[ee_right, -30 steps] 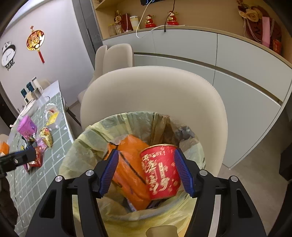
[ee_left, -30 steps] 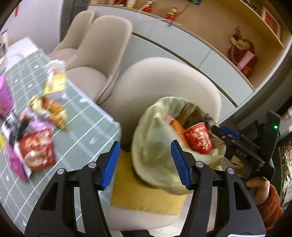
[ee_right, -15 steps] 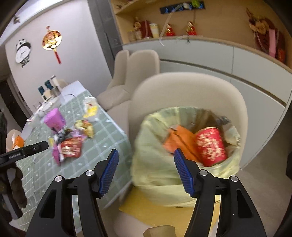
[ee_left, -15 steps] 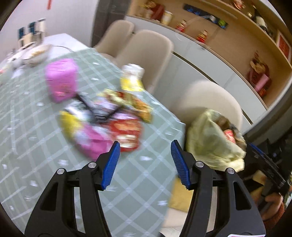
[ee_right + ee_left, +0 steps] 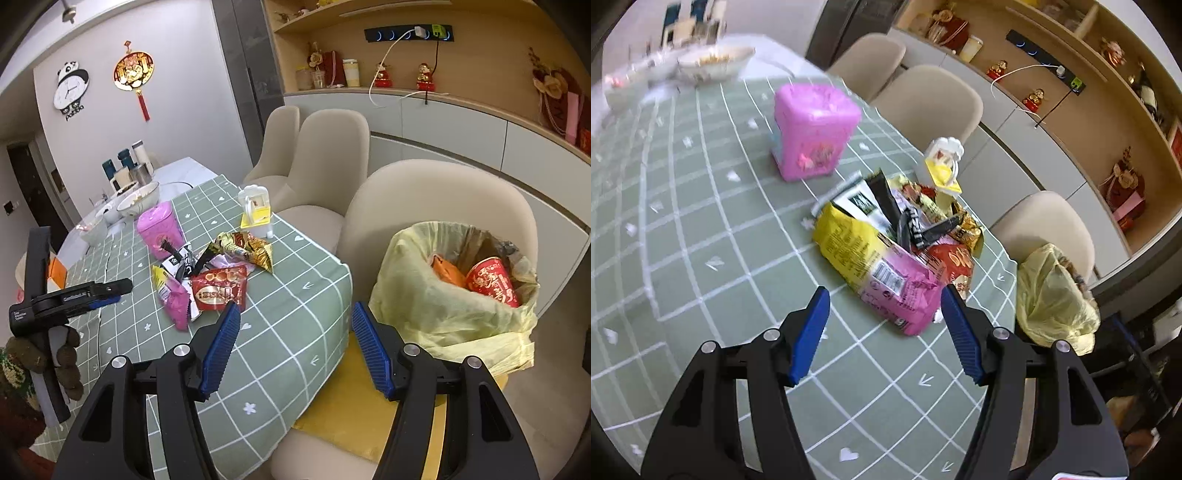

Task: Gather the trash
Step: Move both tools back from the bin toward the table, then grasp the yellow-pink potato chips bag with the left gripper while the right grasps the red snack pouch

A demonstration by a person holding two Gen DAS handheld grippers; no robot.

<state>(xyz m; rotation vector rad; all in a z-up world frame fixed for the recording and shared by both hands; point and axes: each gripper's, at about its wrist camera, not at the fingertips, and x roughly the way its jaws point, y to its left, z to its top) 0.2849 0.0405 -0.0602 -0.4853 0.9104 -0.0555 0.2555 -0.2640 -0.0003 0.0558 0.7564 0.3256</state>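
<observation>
A pile of snack wrappers [image 5: 897, 236] [image 5: 210, 273] lies on the green checked tablecloth [image 5: 701, 240]. A yellow and pink packet [image 5: 879, 269] is nearest to my left gripper [image 5: 884, 295] [image 5: 122, 291], which hovers just short of it. Its jaws are opening; the packet shows in the gap but the pads do not touch it. My right gripper [image 5: 295, 308] stands open and empty over the table corner. To its right a yellow trash bag [image 5: 443, 306] [image 5: 1049, 295] sits on a chair, holding a red paper cup [image 5: 491, 282] and an orange packet [image 5: 445, 271].
A pink tin [image 5: 812, 129] and a white and yellow dispenser [image 5: 942, 162] stand behind the pile. Bowls [image 5: 140, 199] and bottles sit at the table's far end. Beige chairs [image 5: 332, 155] line the table's right edge. A yellow cushion [image 5: 362, 402] lies under the bag.
Both grippers swung away from the trash bag toward the table. The left one now hangs over the wrapper pile with its jaws a little wider; the right one pulled back and rose.
</observation>
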